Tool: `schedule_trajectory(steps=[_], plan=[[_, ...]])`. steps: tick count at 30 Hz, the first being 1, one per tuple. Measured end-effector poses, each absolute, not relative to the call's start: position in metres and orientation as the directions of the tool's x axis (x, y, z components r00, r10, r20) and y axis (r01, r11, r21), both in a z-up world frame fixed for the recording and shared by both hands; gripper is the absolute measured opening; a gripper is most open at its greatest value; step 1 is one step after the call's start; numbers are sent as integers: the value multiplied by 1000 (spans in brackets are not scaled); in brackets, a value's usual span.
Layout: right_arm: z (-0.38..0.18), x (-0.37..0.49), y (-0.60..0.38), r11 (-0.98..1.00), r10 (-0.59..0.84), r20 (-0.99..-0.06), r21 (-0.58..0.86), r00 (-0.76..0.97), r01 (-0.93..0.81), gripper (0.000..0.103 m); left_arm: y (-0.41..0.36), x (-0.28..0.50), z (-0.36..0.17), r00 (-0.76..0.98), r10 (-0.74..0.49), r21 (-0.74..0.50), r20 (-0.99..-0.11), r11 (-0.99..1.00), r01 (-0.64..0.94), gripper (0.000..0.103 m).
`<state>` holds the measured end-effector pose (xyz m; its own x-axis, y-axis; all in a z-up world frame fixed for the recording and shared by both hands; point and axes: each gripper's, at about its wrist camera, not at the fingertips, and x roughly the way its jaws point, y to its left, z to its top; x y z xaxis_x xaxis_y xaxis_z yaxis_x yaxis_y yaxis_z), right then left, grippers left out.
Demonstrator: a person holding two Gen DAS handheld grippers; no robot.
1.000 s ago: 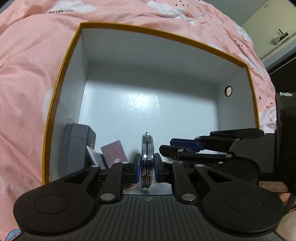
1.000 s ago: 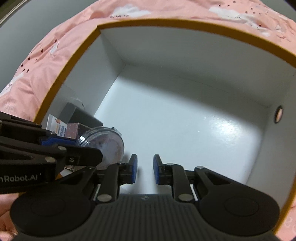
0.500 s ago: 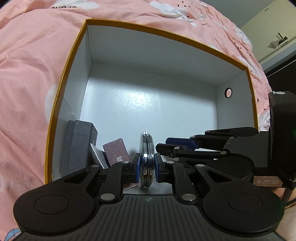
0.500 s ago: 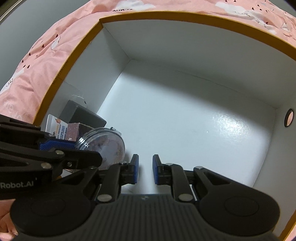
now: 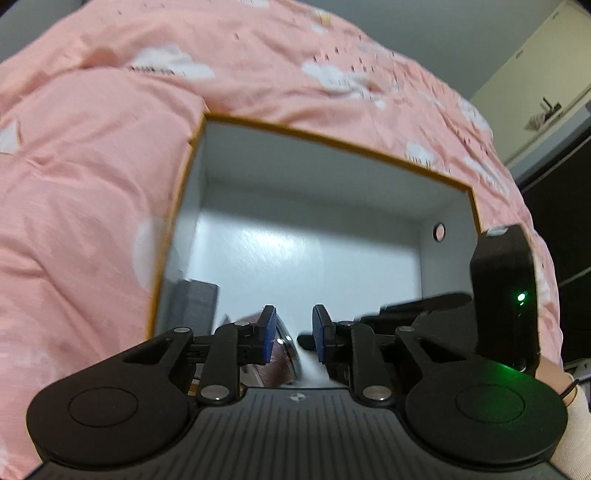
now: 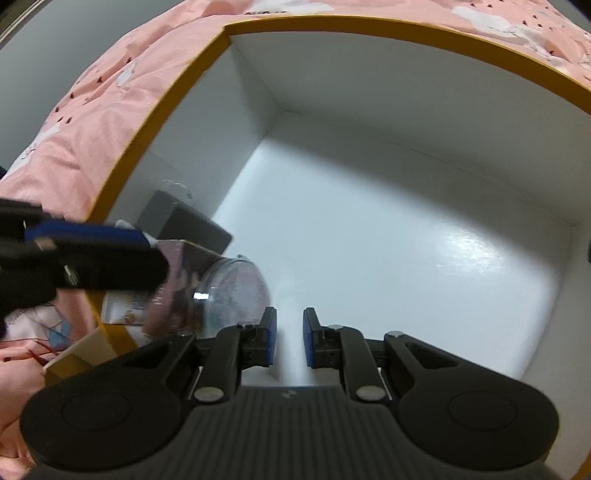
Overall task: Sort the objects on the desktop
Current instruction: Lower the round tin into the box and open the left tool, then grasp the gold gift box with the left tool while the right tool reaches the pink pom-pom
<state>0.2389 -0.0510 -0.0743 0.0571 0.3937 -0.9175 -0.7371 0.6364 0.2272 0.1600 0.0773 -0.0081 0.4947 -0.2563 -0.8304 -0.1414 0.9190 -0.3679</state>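
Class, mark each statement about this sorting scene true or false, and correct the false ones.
1. The left gripper grips the round case. False: its jaws are apart and the case lies free in the box.
2. The right gripper is empty. True.
3. A dark grey block stands by the box's left wall. True.
4. The box sits on a wooden desk. False: on pink bedding.
5. The box rim is blue. False: yellow.

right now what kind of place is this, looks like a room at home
Probably a bedroom: a pink cloud-print quilt lies under the yellow-rimmed storage box, with a pale cabinet behind.
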Motion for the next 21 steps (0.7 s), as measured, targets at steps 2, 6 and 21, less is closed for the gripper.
schedule_trajectory(steps=[2, 6, 21], plan=[[-77, 236, -47, 623, 409, -912, 272, 9, -734, 11, 79, 155, -5, 517, -235, -354, -823, 924, -144, 23], [-78, 230, -42, 619, 394, -919, 254, 14, -743, 4, 76, 147, 1, 548, -195, -317, -813, 939, -136, 23], [-33, 196, -82, 642, 495, -813, 104, 306, -760, 37, 59, 94, 14, 676, -136, -242, -724, 968, -63, 23]])
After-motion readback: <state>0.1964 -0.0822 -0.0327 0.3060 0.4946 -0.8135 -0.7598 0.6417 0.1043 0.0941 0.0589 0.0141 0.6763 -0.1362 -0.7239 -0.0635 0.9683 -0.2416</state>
